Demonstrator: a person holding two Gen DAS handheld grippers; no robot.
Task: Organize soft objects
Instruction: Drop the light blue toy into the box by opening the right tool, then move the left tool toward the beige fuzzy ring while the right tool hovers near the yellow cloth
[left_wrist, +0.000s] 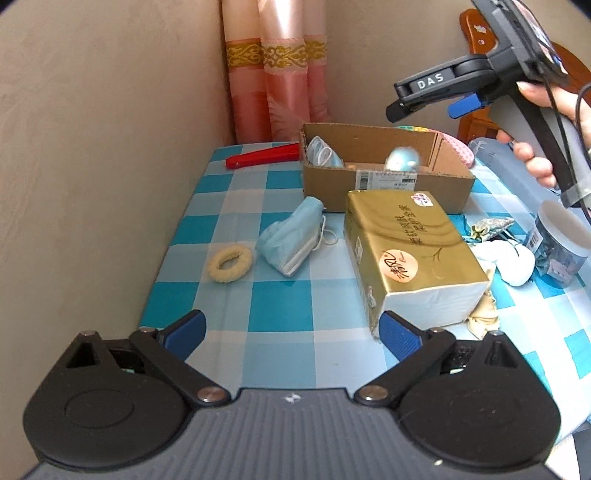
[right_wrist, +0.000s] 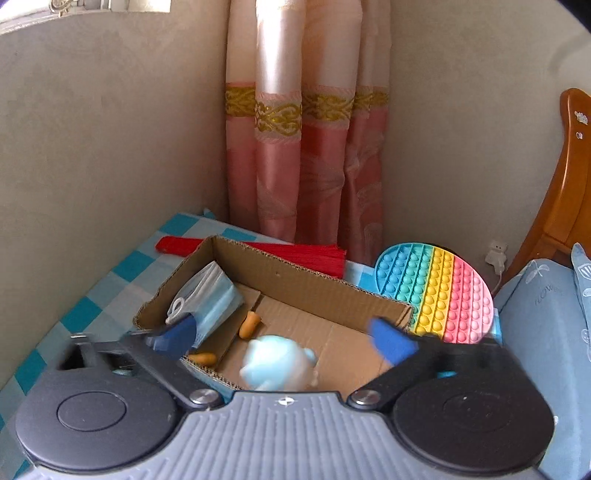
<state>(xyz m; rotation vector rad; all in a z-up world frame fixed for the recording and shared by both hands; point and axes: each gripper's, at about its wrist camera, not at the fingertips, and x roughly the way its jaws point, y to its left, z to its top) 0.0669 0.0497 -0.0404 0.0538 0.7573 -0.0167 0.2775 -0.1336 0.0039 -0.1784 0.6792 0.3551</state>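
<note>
Right hand-held gripper (right_wrist: 284, 341) agape, above squishy toy (right_wrist: 277, 363)

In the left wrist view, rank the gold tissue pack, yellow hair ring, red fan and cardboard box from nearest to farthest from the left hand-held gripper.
1. Gold tissue pack, right, just ahead of the left hand-held gripper.
2. Yellow hair ring, left.
3. Cardboard box, beyond the pack.
4. Red fan, far left by the curtain.

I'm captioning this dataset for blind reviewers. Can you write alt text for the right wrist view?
The open right gripper hangs above a cardboard box where a blurred pale blue soft toy sits between its fingers, with a folded blue face mask and two orange earplugs. A rainbow pop-it pad lies behind the box.
</note>
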